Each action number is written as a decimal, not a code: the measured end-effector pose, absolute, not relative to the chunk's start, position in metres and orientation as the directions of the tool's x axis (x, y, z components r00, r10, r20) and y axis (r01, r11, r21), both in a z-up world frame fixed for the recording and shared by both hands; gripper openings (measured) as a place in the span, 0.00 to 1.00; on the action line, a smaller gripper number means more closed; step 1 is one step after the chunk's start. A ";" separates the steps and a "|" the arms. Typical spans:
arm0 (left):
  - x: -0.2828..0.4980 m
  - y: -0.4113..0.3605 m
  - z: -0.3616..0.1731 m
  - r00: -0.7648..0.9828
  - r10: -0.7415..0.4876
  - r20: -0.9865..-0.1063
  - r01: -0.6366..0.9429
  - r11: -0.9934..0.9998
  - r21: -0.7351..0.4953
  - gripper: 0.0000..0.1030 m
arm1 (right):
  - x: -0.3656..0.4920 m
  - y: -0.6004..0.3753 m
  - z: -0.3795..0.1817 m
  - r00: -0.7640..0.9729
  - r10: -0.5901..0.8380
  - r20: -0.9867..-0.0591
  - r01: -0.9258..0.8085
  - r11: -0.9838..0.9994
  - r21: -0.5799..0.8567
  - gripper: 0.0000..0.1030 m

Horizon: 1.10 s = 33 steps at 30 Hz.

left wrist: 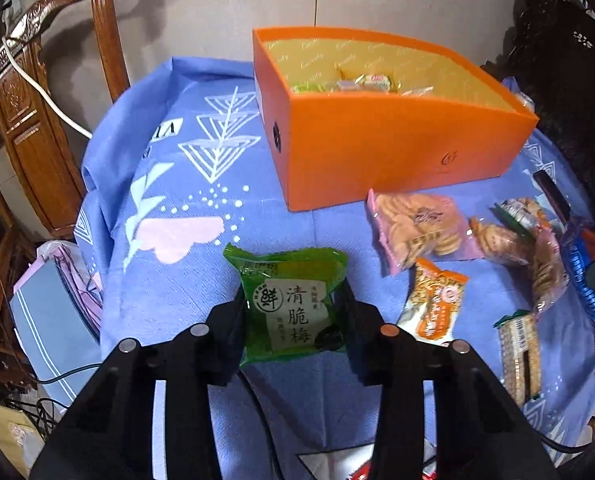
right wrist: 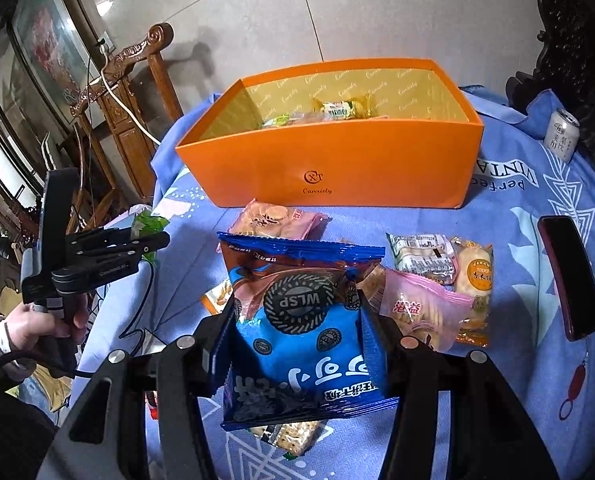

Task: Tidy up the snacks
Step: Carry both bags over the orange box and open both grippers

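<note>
Both tools grip: left tool (left wrist: 295, 312) green packet (left wrist: 291, 304), right tool (right wrist: 297, 312) blue bag (right wrist: 301, 320), bottom text unreadable

The right gripper (right wrist: 297, 316) clamps a glossy blue cookie packet (right wrist: 301, 328) above the blue patterned tablecloth (right wrist: 517, 360). Behind it stands an open orange cardboard box (right wrist: 329, 168); the left gripper (right wrist: 153, 236) pinches a green wrapper (right wrist: 147, 226).

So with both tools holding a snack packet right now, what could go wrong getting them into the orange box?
1. The blue cookie packet in the right tool is wide and bulges past the fingers; it could slip or snag on the orange box wall.
2. The green plum packet in the left tool is slick film and might slide out.
3. Loose snacks like the pink biscuit bag lie before the box and could get swept aside.
</note>
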State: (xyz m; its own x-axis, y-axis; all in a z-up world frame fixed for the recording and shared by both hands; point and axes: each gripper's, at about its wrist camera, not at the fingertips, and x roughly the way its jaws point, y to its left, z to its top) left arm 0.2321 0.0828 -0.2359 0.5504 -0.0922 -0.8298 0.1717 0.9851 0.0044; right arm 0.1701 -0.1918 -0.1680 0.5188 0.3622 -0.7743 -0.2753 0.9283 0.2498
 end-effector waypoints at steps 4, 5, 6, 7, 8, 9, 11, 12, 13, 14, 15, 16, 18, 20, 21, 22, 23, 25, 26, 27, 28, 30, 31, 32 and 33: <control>0.227 0.079 -0.211 0.581 -0.102 -0.807 0.173 0.985 0.001 0.39 | 0.169 -0.192 -0.159 0.537 0.375 -0.756 -0.282 0.924 0.257 0.53; 0.225 0.078 -0.204 0.591 -0.106 -0.799 0.174 0.985 -0.003 0.39 | 0.170 -0.192 -0.156 0.543 0.378 -0.750 -0.285 0.923 0.259 0.53; 0.224 0.077 -0.195 0.603 -0.115 -0.789 0.177 0.984 -0.008 0.39 | 0.171 -0.193 -0.154 0.547 0.380 -0.746 -0.286 0.922 0.259 0.53; 0.224 0.076 -0.186 0.614 -0.123 -0.780 0.180 0.984 -0.013 0.39 | 0.172 -0.193 -0.151 0.554 0.382 -0.740 -0.289 0.922 0.259 0.53; 0.225 0.074 -0.175 0.628 -0.132 -0.767 0.183 0.983 -0.019 0.39 | 0.173 -0.194 -0.146 0.562 0.385 -0.732 -0.291 0.920 0.260 0.53; 0.226 0.073 -0.167 0.639 -0.140 -0.756 0.187 0.982 -0.025 0.39 | 0.176 -0.195 -0.142 0.569 0.388 -0.725 -0.292 0.919 0.263 0.53; 0.231 0.070 -0.150 0.659 -0.157 -0.735 0.192 0.981 -0.037 0.39 | 0.180 -0.197 -0.131 0.591 0.393 -0.704 -0.294 0.918 0.266 0.53; 0.234 0.068 -0.142 0.670 -0.162 -0.725 0.192 0.980 -0.042 0.39 | 0.183 -0.198 -0.126 0.602 0.394 -0.695 -0.295 0.918 0.265 0.53; 0.237 0.066 -0.135 0.678 -0.168 -0.716 0.193 0.980 -0.048 0.39 | 0.186 -0.200 -0.118 0.618 0.394 -0.680 -0.295 0.918 0.264 0.53; 0.240 0.064 -0.130 0.684 -0.175 -0.708 0.195 0.979 -0.055 0.39 | 0.189 -0.201 -0.114 0.629 0.393 -0.671 -0.294 0.919 0.262 0.53; 0.247 0.061 -0.121 0.691 -0.193 -0.697 0.203 0.977 -0.069 0.39 | 0.194 -0.202 -0.106 0.645 0.392 -0.656 -0.296 0.920 0.259 0.53; 0.251 0.057 -0.116 0.696 -0.199 -0.690 0.208 0.976 -0.072 0.39 | 0.199 -0.203 -0.099 0.659 0.390 -0.643 -0.297 0.921 0.253 0.53; 0.263 0.049 -0.103 0.709 -0.213 -0.672 0.222 0.972 -0.073 0.39 | 0.212 -0.203 -0.087 0.684 0.382 -0.621 -0.297 0.924 0.241 0.53; 0.277 0.039 -0.092 0.723 -0.227 -0.653 0.237 0.969 -0.074 0.40 | 0.228 -0.205 -0.075 0.707 0.376 -0.599 -0.292 0.927 0.237 0.53; 0.282 0.036 -0.089 0.726 -0.232 -0.647 0.242 0.967 -0.075 0.40 | 0.235 -0.205 -0.070 0.719 0.371 -0.588 -0.288 0.929 0.234 0.53; 0.289 0.032 -0.084 0.731 -0.237 -0.640 0.249 0.966 -0.073 0.40 | 0.242 -0.206 -0.066 0.728 0.366 -0.580 -0.285 0.931 0.230 0.53; 0.295 0.028 -0.080 0.735 -0.239 -0.634 0.255 0.964 -0.068 0.40 | 0.251 -0.206 -0.060 0.740 0.359 -0.569 -0.281 0.933 0.224 0.53; 0.311 0.019 -0.071 0.745 -0.243 -0.621 0.265 0.962 -0.059 0.40 | 0.271 -0.206 -0.052 0.756 0.351 -0.552 -0.278 0.936 0.215 0.53; 0.316 0.017 -0.070 0.747 -0.244 -0.619 0.267 0.962 -0.058 0.40 | 0.277 -0.206 -0.050 0.760 0.351 -0.548 -0.277 0.936 0.215 0.53; 0.328 0.013 -0.066 0.749 -0.245 -0.616 0.268 0.962 -0.056 0.40 | 0.286 -0.206 -0.047 0.764 0.350 -0.542 -0.278 0.937 0.213 0.53; 0.335 0.012 -0.064 0.753 -0.243 -0.611 0.265 0.962 -0.056 0.41 | 0.298 -0.204 -0.044 0.770 0.345 -0.537 -0.280 0.938 0.203 0.53; 0.355 0.009 -0.060 0.762 -0.247 -0.599 0.261 0.963 -0.066 0.65 | 0.314 -0.200 -0.041 0.783 0.323 -0.531 -0.274 0.946 0.173 0.65; 0.364 0.008 -0.060 0.760 -0.231 -0.608 0.244 0.968 -0.063 0.95 | 0.324 -0.198 -0.041 0.788 0.305 -0.536 -0.263 0.952 0.154 0.74; 0.372 0.008 -0.059 0.759 -0.182 -0.625 0.198 0.979 -0.044 0.96 | 0.329 -0.197 -0.040 0.791 0.281 -0.544 -0.244 0.959 0.141 0.83; 0.380 0.009 -0.058 0.749 -0.142 -0.647 0.153 0.987 -0.039 0.96 | 0.334 -0.197 -0.037 0.798 0.256 -0.546 -0.219 0.967 0.133 0.84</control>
State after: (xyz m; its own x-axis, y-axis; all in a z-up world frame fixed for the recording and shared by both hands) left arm 0.3800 0.0089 -0.0580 0.7489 -0.1415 -0.6473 0.1533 0.9874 -0.0386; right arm 0.3337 -0.1973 -0.0371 0.7981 0.2558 -0.5455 -0.2189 0.9666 0.1329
